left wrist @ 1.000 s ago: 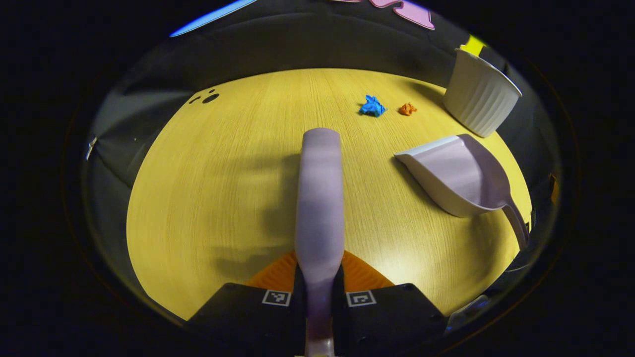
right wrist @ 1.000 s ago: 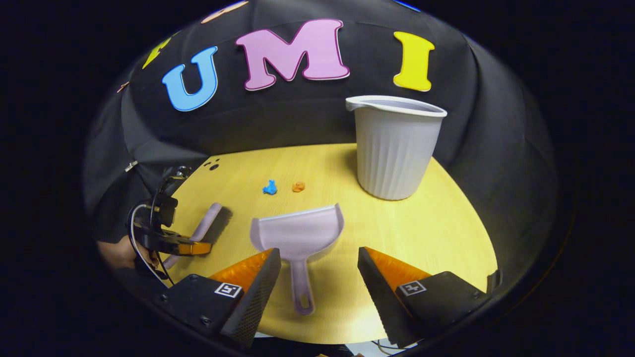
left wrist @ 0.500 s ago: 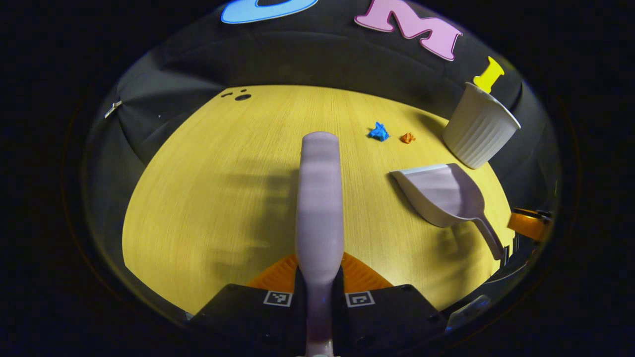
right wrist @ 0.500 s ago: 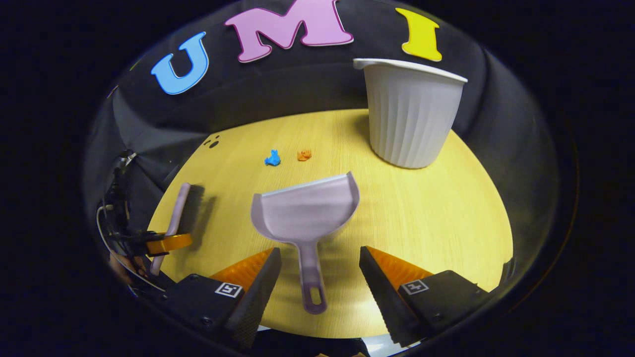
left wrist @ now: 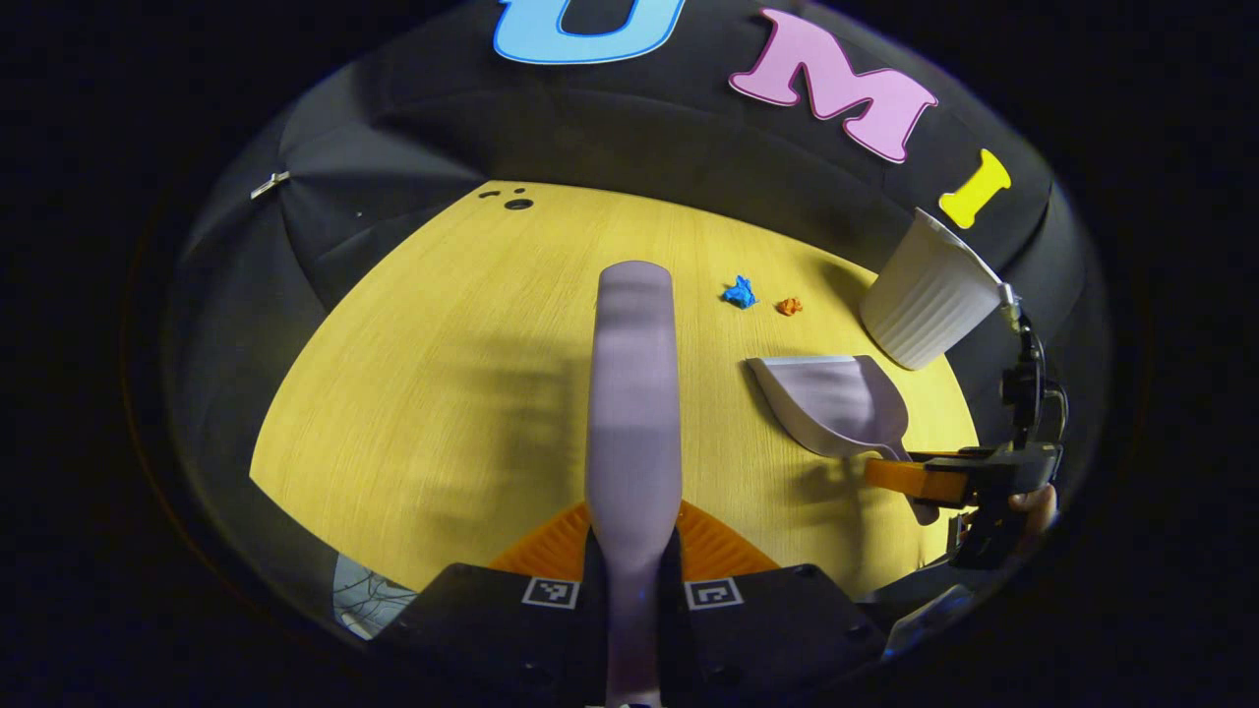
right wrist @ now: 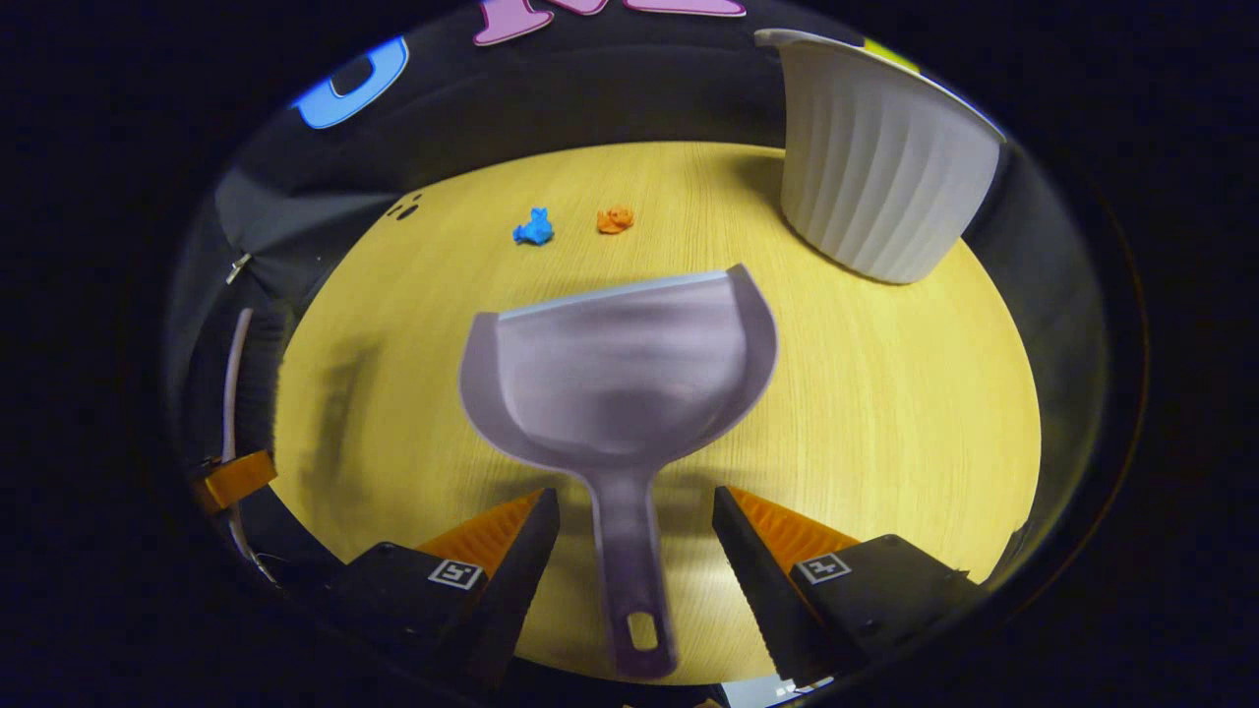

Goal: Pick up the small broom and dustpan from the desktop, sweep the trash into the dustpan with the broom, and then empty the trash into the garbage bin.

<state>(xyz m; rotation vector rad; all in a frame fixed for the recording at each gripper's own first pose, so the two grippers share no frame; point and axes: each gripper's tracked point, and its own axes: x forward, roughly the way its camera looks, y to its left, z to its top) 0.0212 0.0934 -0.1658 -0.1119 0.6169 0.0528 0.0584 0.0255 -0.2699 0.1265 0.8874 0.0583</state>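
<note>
1. We find no brand or label we can read on any object; the small square printed markers on each gripper's body carry no words.
2. The bin [right wrist: 875,167], a pale ribbed tub, stands near the far right edge of the yellow wooden surface [left wrist: 443,374]. Neither view looks into it, so we cannot tell what it holds.
3. The dustpan [right wrist: 620,379] lies flat on the surface with its mouth toward the back wall. Its scoop has nothing in it.
4. Two bits of trash sit on the surface beyond the dustpan, just beside each other: a blue scrap [right wrist: 534,228] and an orange scrap [right wrist: 615,219].
5. The left gripper [left wrist: 632,536] is closed on the broom [left wrist: 632,393], which juts forward above the surface between its fingers.
6. The right gripper [right wrist: 634,531] is wide, one finger on each side of the dustpan's handle and clear of it. In the left gripper view we see it at the right, at that handle.
</note>
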